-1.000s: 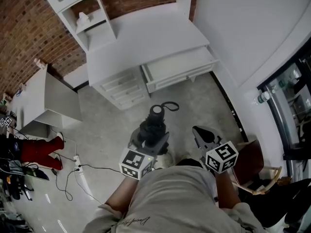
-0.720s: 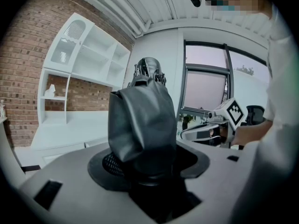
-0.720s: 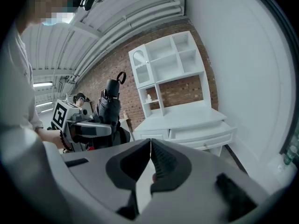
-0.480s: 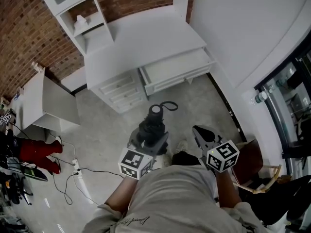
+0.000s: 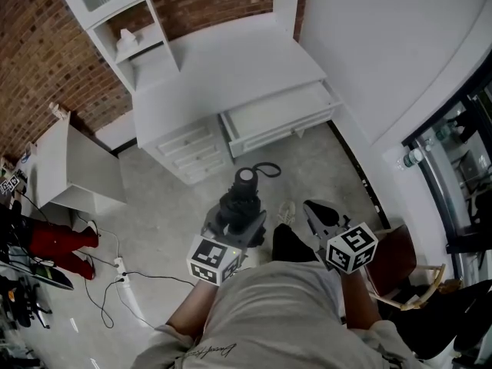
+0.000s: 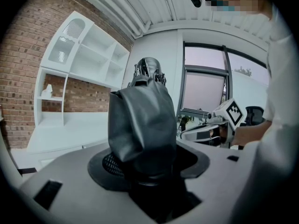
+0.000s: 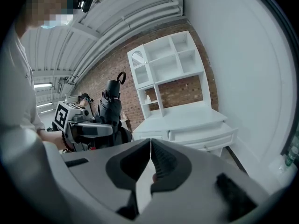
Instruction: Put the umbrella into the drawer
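Nothing changes in my hands over the last second. The left tool (image 5: pixel 239 221) stays clamped wide around the folded black umbrella (image 5: pixel 244 194), which stands upright out of its jaws, its strap loop (image 5: pixel 267 168) hanging off the top end. The right tool (image 5: pixel 318 211) rides just beside it, jaws pressed together on nothing.

What changes is the room beneath them. In the head view the white desk (image 5: pixel 231 60) and its pulled-out drawer (image 5: pixel 278 112) slide a little lower, toward me. A pale shoe (image 5: pixel 286 211) now sits further forward on the floor (image 5: pixel 177 206), between the two tools.

I read that as a step forward, so the carry toward the desk is under way. The umbrella is still well apart from the drawer, out over bare floor. The drawer is already open and looks empty. What remains, in my judgement, is closing the gap and then laying the umbrella flat so it fits the shallow tray.
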The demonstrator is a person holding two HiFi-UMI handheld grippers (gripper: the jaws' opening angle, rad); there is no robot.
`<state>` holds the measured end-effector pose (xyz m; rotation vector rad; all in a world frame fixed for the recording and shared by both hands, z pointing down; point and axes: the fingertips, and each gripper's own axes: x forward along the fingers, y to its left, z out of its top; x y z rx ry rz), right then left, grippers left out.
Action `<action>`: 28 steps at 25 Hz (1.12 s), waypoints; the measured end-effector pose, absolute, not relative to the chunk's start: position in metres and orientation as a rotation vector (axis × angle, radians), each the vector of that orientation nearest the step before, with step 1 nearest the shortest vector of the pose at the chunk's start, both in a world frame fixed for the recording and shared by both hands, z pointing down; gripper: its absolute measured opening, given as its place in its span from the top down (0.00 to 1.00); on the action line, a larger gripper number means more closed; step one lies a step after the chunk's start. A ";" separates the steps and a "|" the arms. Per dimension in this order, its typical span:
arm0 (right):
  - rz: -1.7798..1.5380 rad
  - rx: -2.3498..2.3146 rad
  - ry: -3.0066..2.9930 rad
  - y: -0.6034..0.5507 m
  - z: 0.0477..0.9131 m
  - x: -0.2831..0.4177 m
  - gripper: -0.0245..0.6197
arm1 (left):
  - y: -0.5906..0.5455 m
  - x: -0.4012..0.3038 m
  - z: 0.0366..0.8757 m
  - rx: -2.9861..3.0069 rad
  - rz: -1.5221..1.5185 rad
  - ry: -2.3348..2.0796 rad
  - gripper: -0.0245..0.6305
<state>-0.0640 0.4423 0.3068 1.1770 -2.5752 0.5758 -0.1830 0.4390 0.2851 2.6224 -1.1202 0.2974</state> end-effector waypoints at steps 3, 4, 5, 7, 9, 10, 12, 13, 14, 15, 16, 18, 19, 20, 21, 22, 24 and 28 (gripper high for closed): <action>0.573 1.167 -2.578 0.437 0.308 -0.065 0.92 | 0.432 -0.183 0.287 2.618 0.294 -1.122 0.54; 0.572 1.167 -2.580 0.435 0.308 -0.065 0.92 | 0.431 -0.183 0.288 2.616 0.291 -1.122 0.54; 0.572 1.168 -2.581 0.433 0.308 -0.065 0.92 | 0.428 -0.182 0.289 2.615 0.288 -1.122 0.54; 0.576 1.173 -2.581 0.427 0.310 -0.062 0.92 | 0.422 -0.180 0.290 2.613 0.283 -1.123 0.54; 0.582 1.177 -2.578 0.419 0.313 -0.058 0.92 | 0.414 -0.177 0.291 2.613 0.285 -1.118 0.54; 0.587 1.177 -2.576 0.414 0.314 -0.055 0.92 | 0.409 -0.175 0.292 2.613 0.289 -1.115 0.54; 0.596 1.176 -2.575 0.402 0.318 -0.052 0.92 | 0.398 -0.171 0.293 2.618 0.295 -1.116 0.54; 0.601 1.173 -2.575 0.396 0.320 -0.051 0.92 | 0.392 -0.170 0.293 2.619 0.295 -1.118 0.54; 0.606 1.170 -2.576 0.391 0.322 -0.050 0.92 | 0.386 -0.169 0.293 2.620 0.293 -1.120 0.54; 0.611 1.166 -2.576 0.385 0.324 -0.050 0.92 | 0.380 -0.168 0.293 2.619 0.291 -1.121 0.54; 0.617 1.163 -2.575 0.380 0.326 -0.049 0.92 | 0.374 -0.166 0.293 2.619 0.290 -1.122 0.54; 0.625 1.162 -2.573 0.364 0.329 -0.044 0.92 | 0.360 -0.162 0.295 2.619 0.295 -1.124 0.54; 0.627 1.162 -2.576 0.355 0.330 -0.042 0.92 | 0.352 -0.160 0.296 2.618 0.301 -1.127 0.54; 0.625 1.161 -2.580 0.344 0.330 -0.038 0.92 | 0.343 -0.157 0.298 2.617 0.306 -1.130 0.54; 0.620 1.159 -2.584 0.333 0.330 -0.035 0.92 | 0.334 -0.155 0.300 2.616 0.310 -1.134 0.54; 0.616 1.158 -2.588 0.322 0.331 -0.031 0.92 | 0.325 -0.151 0.302 2.614 0.311 -1.137 0.54; 0.616 1.159 -2.590 0.300 0.333 -0.021 0.92 | 0.303 -0.143 0.304 2.609 0.311 -1.139 0.54; 0.623 1.158 -2.574 0.259 0.335 -0.003 0.92 | 0.266 -0.128 0.311 2.579 0.340 -1.114 0.54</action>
